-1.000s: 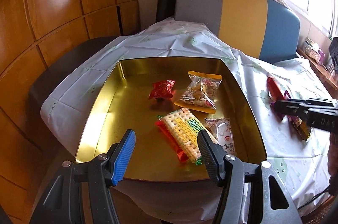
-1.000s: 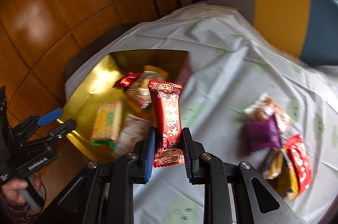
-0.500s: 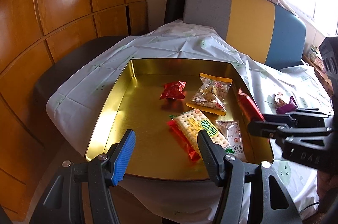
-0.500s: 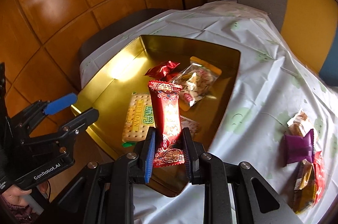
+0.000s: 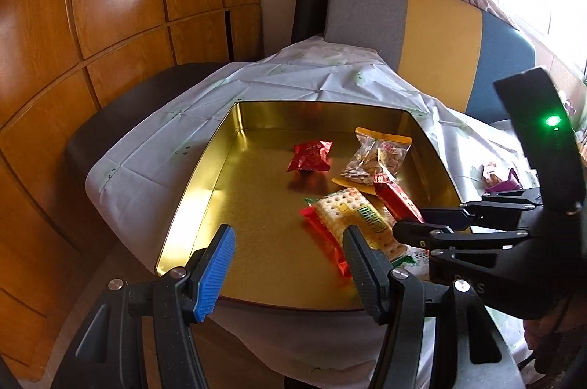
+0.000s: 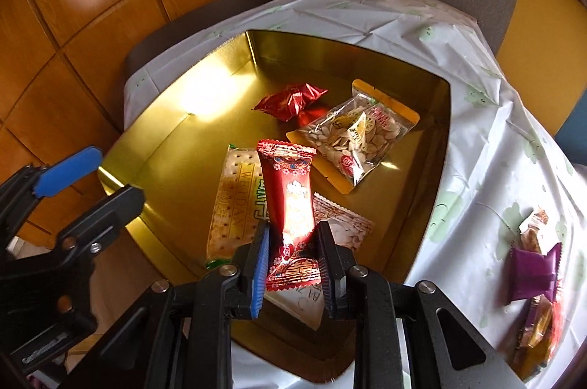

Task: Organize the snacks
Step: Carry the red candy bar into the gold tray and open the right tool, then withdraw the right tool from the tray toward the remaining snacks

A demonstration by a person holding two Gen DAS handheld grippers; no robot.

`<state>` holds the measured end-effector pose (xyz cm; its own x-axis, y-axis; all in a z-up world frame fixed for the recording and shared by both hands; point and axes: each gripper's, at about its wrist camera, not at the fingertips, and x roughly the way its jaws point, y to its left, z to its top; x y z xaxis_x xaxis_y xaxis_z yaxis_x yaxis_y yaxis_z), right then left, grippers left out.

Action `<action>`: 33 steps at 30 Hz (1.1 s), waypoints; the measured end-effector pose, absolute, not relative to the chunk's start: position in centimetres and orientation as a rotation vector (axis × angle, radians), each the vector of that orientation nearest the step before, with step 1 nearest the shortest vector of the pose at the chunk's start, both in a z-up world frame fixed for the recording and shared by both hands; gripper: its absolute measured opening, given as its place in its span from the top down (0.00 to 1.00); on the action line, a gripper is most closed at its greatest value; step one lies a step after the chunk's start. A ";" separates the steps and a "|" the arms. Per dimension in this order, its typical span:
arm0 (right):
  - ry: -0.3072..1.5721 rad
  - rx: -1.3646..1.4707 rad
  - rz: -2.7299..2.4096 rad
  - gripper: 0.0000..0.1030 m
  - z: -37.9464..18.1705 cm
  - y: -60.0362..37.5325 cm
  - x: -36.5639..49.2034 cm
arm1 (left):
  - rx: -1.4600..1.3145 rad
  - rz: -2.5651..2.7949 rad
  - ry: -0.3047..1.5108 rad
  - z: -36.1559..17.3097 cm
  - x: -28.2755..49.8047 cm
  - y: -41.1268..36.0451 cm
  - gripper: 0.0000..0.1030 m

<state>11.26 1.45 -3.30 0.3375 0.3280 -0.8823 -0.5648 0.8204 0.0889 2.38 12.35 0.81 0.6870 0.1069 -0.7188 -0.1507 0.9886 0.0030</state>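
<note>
A gold tin tray (image 5: 205,168) (image 6: 165,146) sits on the white tablecloth. Inside lie a small red packet (image 5: 310,156) (image 6: 291,99), a clear bag of seeds (image 5: 374,157) (image 6: 357,135), a cracker pack (image 5: 348,216) (image 6: 234,202) and a white packet (image 6: 341,224). My right gripper (image 6: 293,242) (image 5: 422,224) is shut on a long red snack packet (image 6: 290,202) (image 5: 396,200), held upright over the tray's near right part. My left gripper (image 5: 286,249) (image 6: 88,176) stands open with nothing between its fingers, above the tray's near edge.
Loose snacks, a purple packet (image 6: 533,269) (image 5: 502,181) among them, lie on the cloth right of the tray. A grey, yellow and blue sofa back (image 5: 440,33) stands behind the table. Wooden wall panels (image 5: 110,3) run along the left.
My right gripper has carried the red packet leftward from over the cloth to above the tray and a little lower. The left gripper has stayed where it was, still open.
</note>
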 end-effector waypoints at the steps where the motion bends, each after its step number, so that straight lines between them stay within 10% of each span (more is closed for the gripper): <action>1: 1.085 -0.246 0.585 0.75 -3.5 1.5 11.3 | -0.060 0.147 0.803 0.7 2.4 12.5 0.40; 23: 0.869 -0.143 0.546 0.39 -0.1 -1.7 8.7 | -0.064 0.177 0.774 1.2 1.8 12.6 0.40; 28: 0.634 -0.115 0.472 0.01 3.5 -3.8 6.5 | -0.053 0.193 0.744 1.7 1.4 12.4 0.40; 33: 0.501 -0.078 0.397 0.00 6.0 -6.3 5.3 | -0.045 0.201 0.707 2.5 1.0 12.1 0.40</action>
